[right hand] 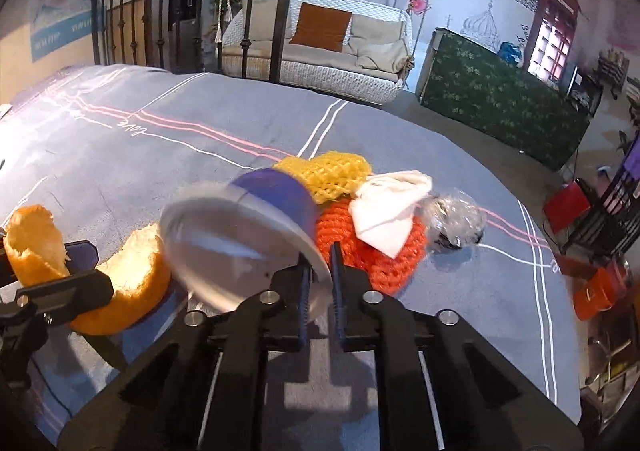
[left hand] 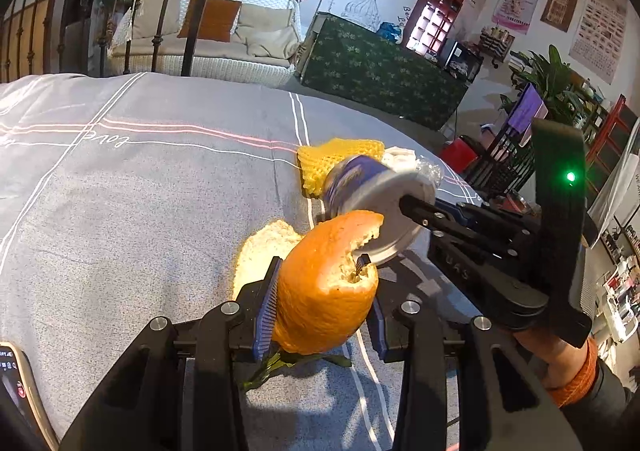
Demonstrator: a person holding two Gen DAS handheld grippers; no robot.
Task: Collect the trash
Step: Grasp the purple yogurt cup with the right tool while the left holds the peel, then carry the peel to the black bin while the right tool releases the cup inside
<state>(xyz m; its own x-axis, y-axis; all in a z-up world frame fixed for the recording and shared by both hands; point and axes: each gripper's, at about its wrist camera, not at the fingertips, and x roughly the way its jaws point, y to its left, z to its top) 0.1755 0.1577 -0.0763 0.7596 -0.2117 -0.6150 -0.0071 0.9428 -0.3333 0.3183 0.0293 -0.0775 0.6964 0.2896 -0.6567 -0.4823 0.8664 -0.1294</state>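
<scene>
**Both grippers loaded over grey striped bedspread**

Right now your right gripper [right hand: 321,275] pinches the rim of the purple plastic cup [right hand: 244,227], jaws nearly closed; thin, light, crushable, so the rim hold suits. Left gripper [left hand: 320,283] clamps curled orange peel [left hand: 326,283], soft and slippery. Beyond the cup on the bedspread [right hand: 160,139]: netting, tissue.

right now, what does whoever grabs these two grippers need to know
Left gripper: shut on an orange peel, lifted off the bed.
Right gripper: shut on the rim of a purple paper cup, tipped on its side.
On the bed: another peel piece, yellow foam net, orange foam net, white tissue, crumpled clear plastic.
Done: two pieces gripped. Left: bin both, then clear the pile. No bin is clearly identifiable.
</scene>
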